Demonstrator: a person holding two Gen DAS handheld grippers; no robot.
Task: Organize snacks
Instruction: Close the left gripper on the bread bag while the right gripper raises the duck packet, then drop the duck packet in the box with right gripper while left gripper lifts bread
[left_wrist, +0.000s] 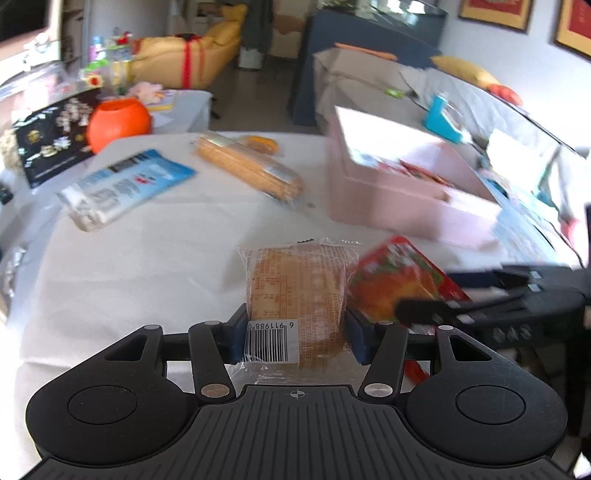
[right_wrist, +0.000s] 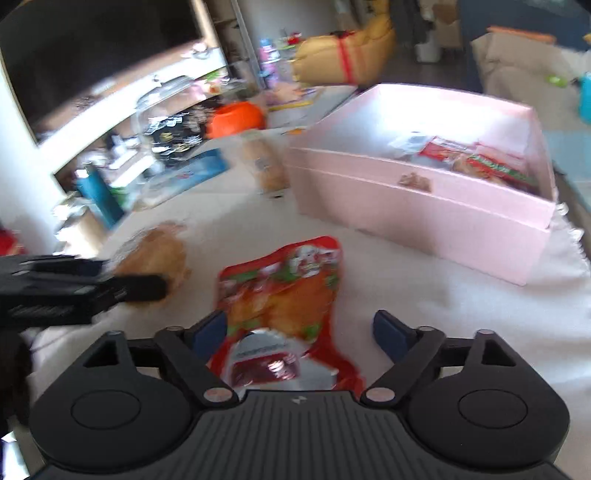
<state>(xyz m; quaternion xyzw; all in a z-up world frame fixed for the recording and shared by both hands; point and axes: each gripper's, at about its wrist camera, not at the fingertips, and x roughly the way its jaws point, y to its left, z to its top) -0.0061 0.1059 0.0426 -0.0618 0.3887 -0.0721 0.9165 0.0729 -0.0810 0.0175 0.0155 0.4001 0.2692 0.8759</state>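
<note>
Red snack pouch (right_wrist: 280, 295) blurred between wide-open right hand-held gripper (right_wrist: 299, 332); left hand-held gripper (left_wrist: 295, 332) clamps bread pack (left_wrist: 299, 291).

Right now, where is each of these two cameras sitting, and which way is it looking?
Left wrist: on the left gripper, looking down along its fingers at the cake pack they clamp; the right gripper enters from the right.
Right wrist: on the right gripper, looking down at the red pouch between open jaws; the left gripper enters from the left.
Shared: both packs, the pink box, the white table.

Yellow sofa (left_wrist: 218, 40), framed pictures (left_wrist: 496, 13), bright daylight.
</note>
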